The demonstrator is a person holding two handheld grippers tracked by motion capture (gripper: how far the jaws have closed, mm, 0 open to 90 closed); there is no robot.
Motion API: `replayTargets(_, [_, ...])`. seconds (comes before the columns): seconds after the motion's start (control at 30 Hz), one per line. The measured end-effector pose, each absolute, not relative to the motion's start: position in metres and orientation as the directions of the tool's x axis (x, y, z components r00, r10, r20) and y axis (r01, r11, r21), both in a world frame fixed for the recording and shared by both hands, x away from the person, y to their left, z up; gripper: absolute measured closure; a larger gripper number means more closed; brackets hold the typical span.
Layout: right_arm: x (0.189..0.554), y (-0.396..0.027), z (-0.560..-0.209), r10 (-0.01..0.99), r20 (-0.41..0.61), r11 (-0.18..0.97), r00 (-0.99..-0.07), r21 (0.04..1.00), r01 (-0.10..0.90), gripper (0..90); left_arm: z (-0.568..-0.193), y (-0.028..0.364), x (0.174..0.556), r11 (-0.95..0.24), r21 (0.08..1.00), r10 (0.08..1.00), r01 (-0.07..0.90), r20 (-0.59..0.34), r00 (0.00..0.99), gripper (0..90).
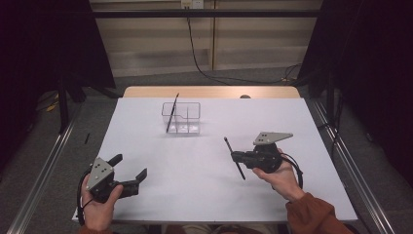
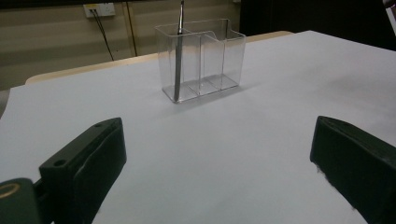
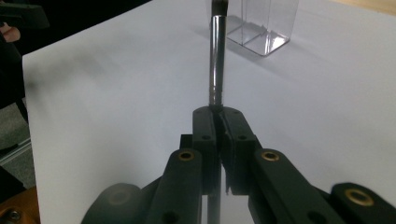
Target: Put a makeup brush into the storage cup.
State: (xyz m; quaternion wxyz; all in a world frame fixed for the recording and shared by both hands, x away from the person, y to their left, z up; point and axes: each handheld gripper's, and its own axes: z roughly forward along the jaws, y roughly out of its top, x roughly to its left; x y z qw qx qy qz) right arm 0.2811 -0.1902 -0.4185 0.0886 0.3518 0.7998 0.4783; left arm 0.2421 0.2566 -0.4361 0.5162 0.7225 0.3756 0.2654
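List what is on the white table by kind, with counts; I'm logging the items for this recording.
Pens: 2, one leaning in the clear holder's end compartment, one clamped in the right gripper
Clear divided holder: 1
Handheld grippers: 2, the left gripper with jaws apart, plus the right gripper
Total: 5

Left gripper (image 1: 130, 168): held in the left hand (image 1: 100, 207) at the table's 7 o'clock, jaws spread wide, pointing toward 2 o'clock; right gripper (image 1: 235, 156): held in the right hand (image 1: 280, 178) at 4 o'clock, jaws closed, pointing toward 9 o'clock.
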Motion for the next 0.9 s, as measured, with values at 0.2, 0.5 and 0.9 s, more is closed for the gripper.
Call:
replayTargets(0.2, [0.2758, -0.1923, -0.4155, 0.63, 0.208, 0.258, -0.749, 0.853, 0.454, 85.2, -0.4358, 0.257, 0.2417, -0.183, 0.946, 0.816, 0.267, -0.005, 0.578, 3.7])
replayTargets(0.5, [0.274, -0.1973, -0.4129, 0.61, 0.232, 0.175, -0.757, 0.893, 0.415, 85.2, -0.4335, 0.2566, 0.2396, -0.171, 0.951, 0.819, 0.257, -0.008, 0.573, 4.1])
replayTargets(0.9, [0.2744, -0.1965, -0.409, 0.587, 0.227, 0.125, -0.777, 0.923, 0.364, 85.2, -0.4277, 0.2499, 0.2383, -0.103, 0.955, 0.8, 0.277, -0.086, 0.594, 3.9])
